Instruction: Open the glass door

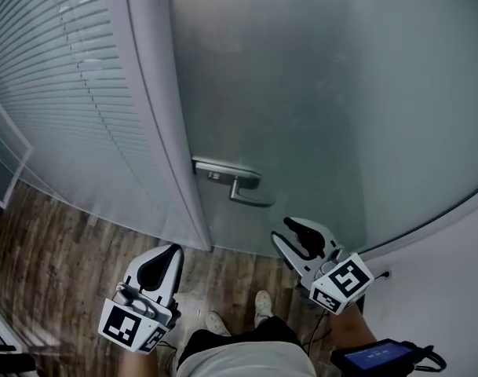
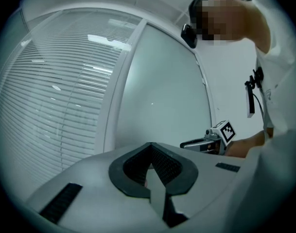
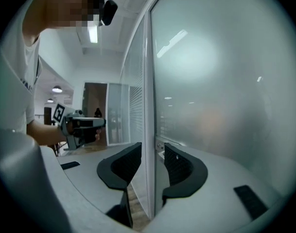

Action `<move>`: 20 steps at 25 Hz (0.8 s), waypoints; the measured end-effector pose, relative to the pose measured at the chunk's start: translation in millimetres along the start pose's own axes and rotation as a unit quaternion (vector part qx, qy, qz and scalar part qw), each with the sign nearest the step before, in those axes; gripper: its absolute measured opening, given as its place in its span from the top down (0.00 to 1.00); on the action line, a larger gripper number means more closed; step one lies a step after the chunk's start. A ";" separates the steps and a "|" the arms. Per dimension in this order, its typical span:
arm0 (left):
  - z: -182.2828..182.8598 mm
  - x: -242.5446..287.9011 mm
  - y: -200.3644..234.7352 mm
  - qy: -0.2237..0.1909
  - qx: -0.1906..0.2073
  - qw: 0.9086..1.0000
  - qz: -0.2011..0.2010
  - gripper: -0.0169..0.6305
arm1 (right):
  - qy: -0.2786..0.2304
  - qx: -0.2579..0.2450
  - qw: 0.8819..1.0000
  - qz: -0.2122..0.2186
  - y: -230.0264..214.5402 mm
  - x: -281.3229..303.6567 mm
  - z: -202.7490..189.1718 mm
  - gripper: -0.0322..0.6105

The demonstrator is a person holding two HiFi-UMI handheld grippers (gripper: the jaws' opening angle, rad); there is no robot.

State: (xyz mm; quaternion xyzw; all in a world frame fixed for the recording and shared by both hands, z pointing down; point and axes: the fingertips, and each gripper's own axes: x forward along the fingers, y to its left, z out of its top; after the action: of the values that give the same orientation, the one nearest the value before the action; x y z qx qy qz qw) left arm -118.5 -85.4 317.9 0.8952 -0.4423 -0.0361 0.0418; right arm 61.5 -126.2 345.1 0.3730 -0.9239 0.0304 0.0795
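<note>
The frosted glass door (image 1: 301, 93) stands closed in its pale frame (image 1: 164, 132). A grey metal lever handle (image 1: 250, 199) hangs under its plate (image 1: 223, 171) at the door's left edge. My right gripper (image 1: 284, 232) is open just below and right of the lever, apart from it, with nothing between its jaws. In the right gripper view (image 3: 152, 149) the door's edge (image 3: 148, 81) lines up with the gap. My left gripper (image 1: 173, 251) is shut and empty, low beside the frame; its pads (image 2: 160, 161) meet in the left gripper view.
A glass panel with horizontal blinds (image 1: 66, 93) fills the left side. Wood-plank floor (image 1: 58, 250) lies below, with the person's shoes (image 1: 262, 305) near the door. A white wall (image 1: 443, 273) bounds the right. A small device with a blue screen (image 1: 376, 358) sits at bottom right.
</note>
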 end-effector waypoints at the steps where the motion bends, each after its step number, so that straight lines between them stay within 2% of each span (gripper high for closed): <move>1: -6.3 6.8 1.2 0.004 -0.002 1.000 0.006 0.97 | 0.018 -0.016 1.000 0.006 -6.5 6.3 -8.9 0.74; 3: -22.1 23.5 2.6 0.013 -0.008 1.000 0.012 0.97 | 0.055 -0.047 0.997 0.012 -24.5 19.2 -28.1 0.69; 6: -37.7 38.4 3.5 0.024 -0.012 1.000 0.014 0.97 | 0.107 -0.089 0.990 0.011 -45.4 36.4 -48.4 0.68; 9: -39.0 40.9 3.2 0.028 -0.018 0.999 0.013 0.97 | 0.160 -0.141 0.977 0.004 -53.6 46.8 -62.0 0.68; 11: -37.4 40.5 2.6 0.031 -0.021 0.999 0.012 0.97 | 0.186 -0.158 0.970 0.005 -55.4 51.1 -66.5 0.68; 17: -42.7 40.6 4.1 0.038 -0.029 0.999 0.009 0.97 | 0.213 -0.169 0.962 0.001 -58.9 61.4 -83.8 0.68; 20: -43.5 40.8 7.0 0.039 -0.027 0.999 0.007 0.97 | 0.210 -0.165 0.963 -0.014 -64.2 64.6 -87.1 0.75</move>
State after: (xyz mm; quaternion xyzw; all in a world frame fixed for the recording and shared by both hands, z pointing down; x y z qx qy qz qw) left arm -94.8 -120.3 360.7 0.8911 -0.4458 -0.0127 0.0833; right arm 71.1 -206.6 441.7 0.3526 -0.8733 -0.0459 0.3330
